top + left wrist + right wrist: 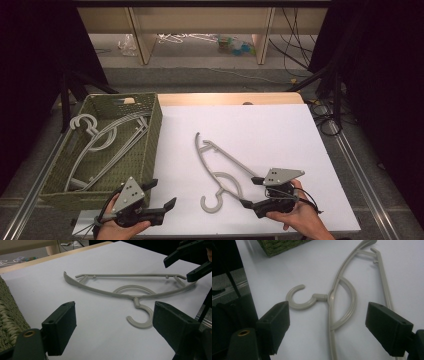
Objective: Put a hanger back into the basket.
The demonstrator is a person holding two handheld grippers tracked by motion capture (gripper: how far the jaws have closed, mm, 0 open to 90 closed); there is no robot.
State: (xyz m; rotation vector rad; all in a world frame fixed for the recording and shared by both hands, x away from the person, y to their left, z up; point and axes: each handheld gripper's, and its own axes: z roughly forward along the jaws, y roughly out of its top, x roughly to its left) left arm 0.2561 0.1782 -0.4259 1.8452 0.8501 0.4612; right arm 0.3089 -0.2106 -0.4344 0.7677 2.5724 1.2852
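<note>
White bench: one grey hanger lies loose between my left hand-held gripper and right hand-held gripper, both released. Others already in green basket, far left; this one's left.

On the table lies 1 grey hanger, flat on the white top, with 1 hook and 1 half-ring under its neck. At the table's left edge stands 1 green woven basket, and in it lie more grey hangers, at least 2 (they overlap too much for a sure count). There are 2 hand-held grippers: 1 left gripper and 1 right gripper, each with 2 black fingers and 1 grey three-cornered plate on top. 2 hands hold them, 1 apiece. Beyond the table stands 1 low wooden shelf.
</note>
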